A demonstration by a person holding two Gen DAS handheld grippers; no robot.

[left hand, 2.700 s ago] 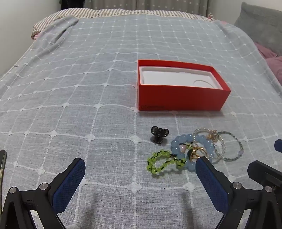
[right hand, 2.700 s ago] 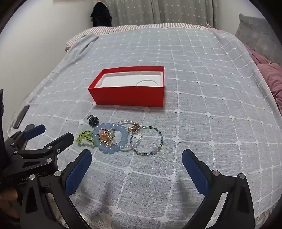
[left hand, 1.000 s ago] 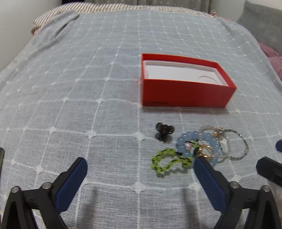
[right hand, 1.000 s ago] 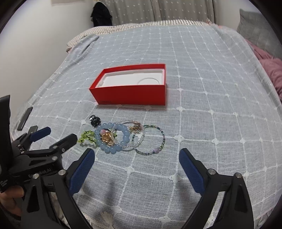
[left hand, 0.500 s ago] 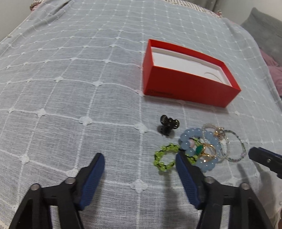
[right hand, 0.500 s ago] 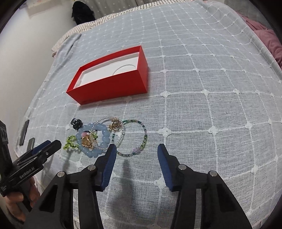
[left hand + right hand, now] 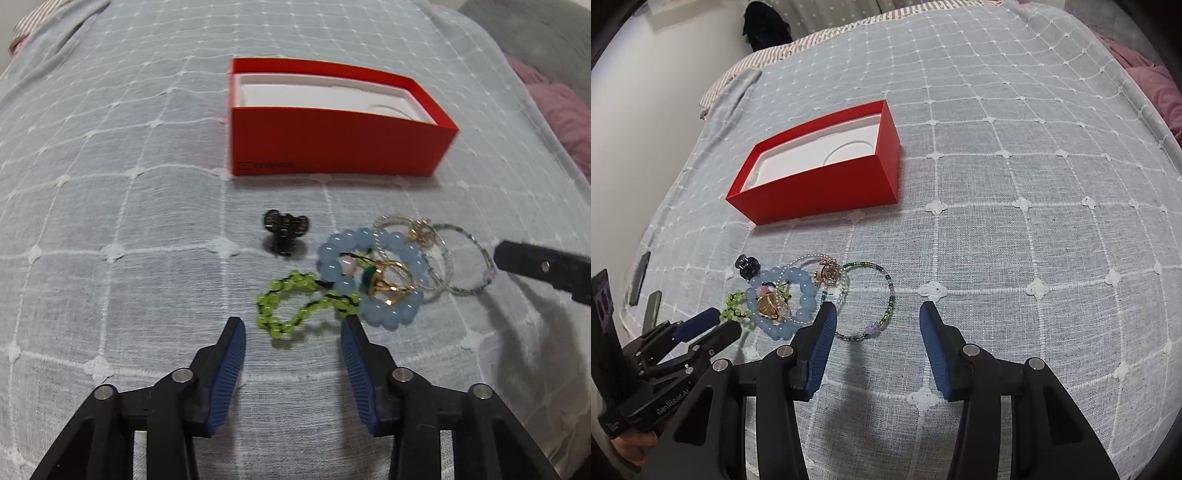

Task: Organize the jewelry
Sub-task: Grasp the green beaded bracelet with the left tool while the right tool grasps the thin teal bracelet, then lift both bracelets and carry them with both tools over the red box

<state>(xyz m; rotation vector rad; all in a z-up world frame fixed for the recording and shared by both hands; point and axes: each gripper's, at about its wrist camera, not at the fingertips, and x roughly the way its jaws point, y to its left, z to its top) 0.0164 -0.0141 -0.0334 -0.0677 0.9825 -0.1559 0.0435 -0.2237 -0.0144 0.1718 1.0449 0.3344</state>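
Observation:
An open red box [image 7: 332, 140] [image 7: 820, 192] with a white insert stands on the bed. In front of it lie a black hair claw [image 7: 286, 229] [image 7: 747, 266], a green bead bracelet [image 7: 291, 306] [image 7: 735, 306], a blue bead bracelet [image 7: 332, 251] [image 7: 805, 291] with a gold ring [image 7: 388, 280] on it, a clear bead bracelet [image 7: 421, 229] [image 7: 829, 273] and a thin multicolour bracelet [image 7: 463, 292] [image 7: 892, 299]. My left gripper [image 7: 292, 323] [image 7: 713, 325] is closing, its tips at the green bracelet's near edge, nothing pressed. My right gripper [image 7: 877, 308] [image 7: 535, 266] stands half open just short of the thin bracelet.
A grey-blue bedspread [image 7: 1015, 240] with a white grid covers the bed. Pink bedding [image 7: 561, 107] lies at the right edge. Two dark flat objects [image 7: 641, 277] sit at the bed's left edge beside the wall. A hand [image 7: 631, 446] holds the left gripper.
Both grippers have narrowed from wide open and dropped closer to the jewellery. The left one has come up to the green bracelet; the right one sits nearer the thin bracelet.

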